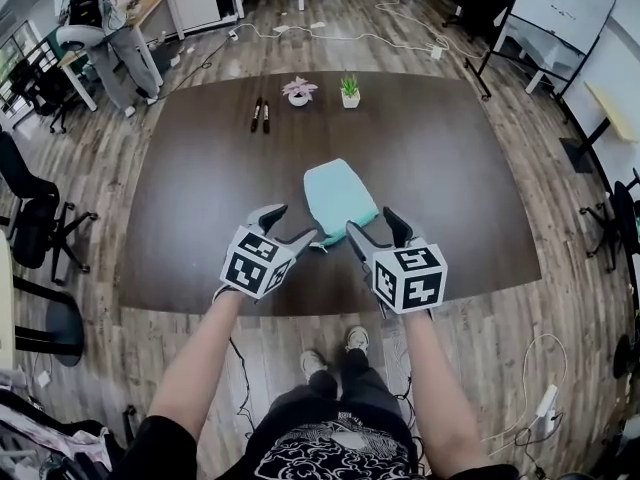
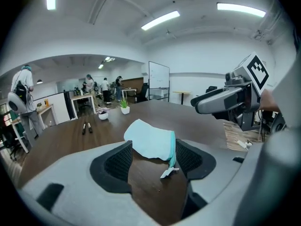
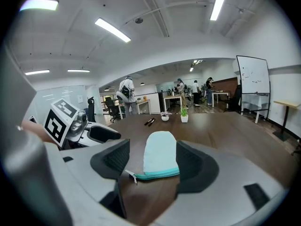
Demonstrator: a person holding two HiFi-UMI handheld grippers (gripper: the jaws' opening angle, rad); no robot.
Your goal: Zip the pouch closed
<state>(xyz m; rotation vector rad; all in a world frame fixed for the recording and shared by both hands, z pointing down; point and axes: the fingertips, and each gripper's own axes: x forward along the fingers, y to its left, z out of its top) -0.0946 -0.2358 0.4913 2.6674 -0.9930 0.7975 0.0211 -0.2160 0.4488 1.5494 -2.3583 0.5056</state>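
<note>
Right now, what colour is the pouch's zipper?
Teal zipper strip on the pale mint fabric pouch; right gripper view shows it best.

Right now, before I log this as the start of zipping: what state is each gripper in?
Left gripper: open, holding nothing.
Right gripper: open, holding nothing.
The pouch lies on the table, gripped by neither.

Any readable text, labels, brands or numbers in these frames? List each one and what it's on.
No legible text in any view.
Whiteboard: faint writing, too small to read.
Marker cubes: black-and-white square codes only, no letters or digits.
Pouch: no label or brand visible.
Pens: any print too small to read.
</note>
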